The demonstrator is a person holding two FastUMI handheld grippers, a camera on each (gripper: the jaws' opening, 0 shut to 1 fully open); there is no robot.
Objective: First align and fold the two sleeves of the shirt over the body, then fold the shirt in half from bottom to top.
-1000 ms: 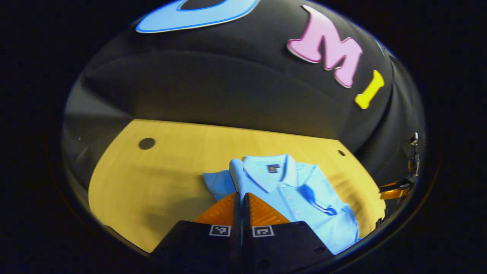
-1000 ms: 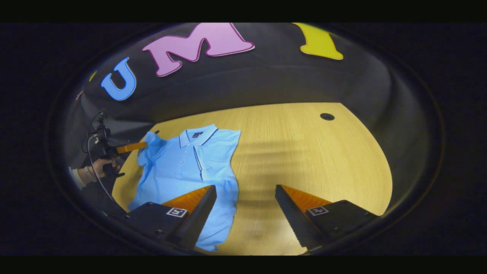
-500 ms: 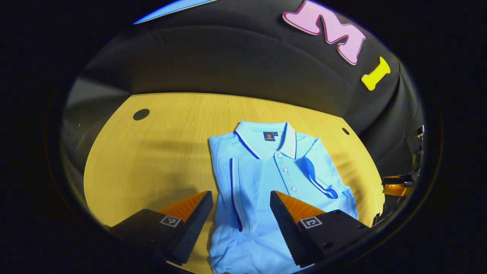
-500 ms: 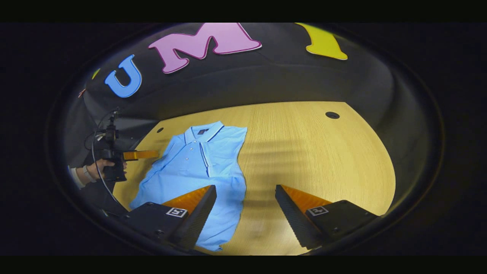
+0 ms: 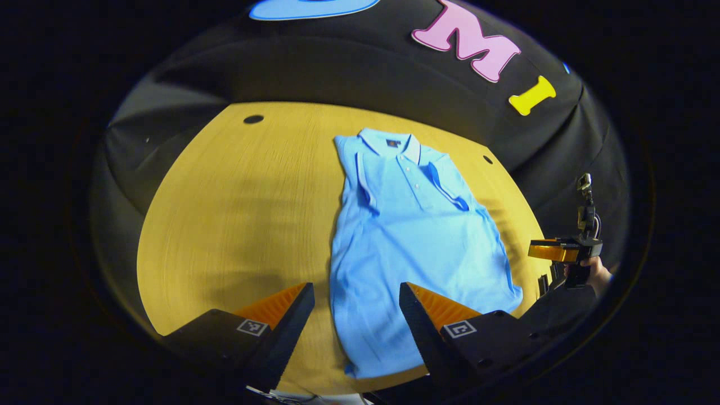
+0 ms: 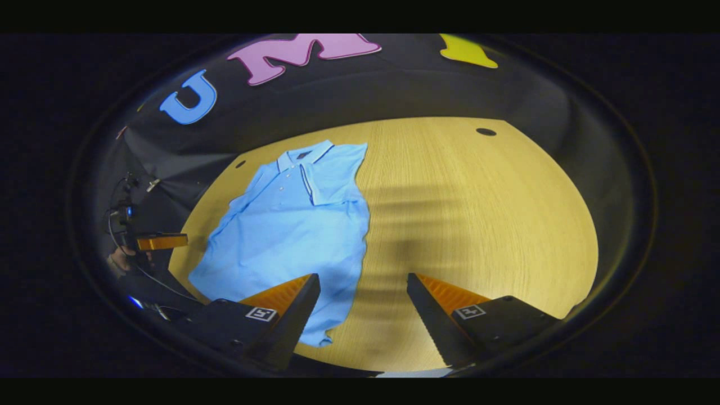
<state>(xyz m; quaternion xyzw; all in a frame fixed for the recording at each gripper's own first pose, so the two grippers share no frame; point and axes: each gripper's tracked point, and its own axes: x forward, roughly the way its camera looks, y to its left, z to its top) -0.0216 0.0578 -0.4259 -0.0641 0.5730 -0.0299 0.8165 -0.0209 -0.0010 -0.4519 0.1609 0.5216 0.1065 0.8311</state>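
Wooden table (image 5: 225, 214), broad and pale. Light-blue shirt (image 5: 410, 225) flat on it, collar far, both sleeves (image 5: 365, 180) folded over body, hem nearest. Soft, light, limp; likely to sag and crease if lifted by one point. Best taken at two hem corners (image 6: 323, 337). Left gripper (image 5: 355, 315) spread, holding nothing. Right gripper (image 6: 363, 306) likewise spread above the hem.

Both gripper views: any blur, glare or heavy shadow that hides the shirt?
Left gripper view: the shirt is sharp and evenly lit, bent by the fisheye; soft shadows fall on the table. Right gripper view: the shirt is clear, with banded shadows on the table beside it.
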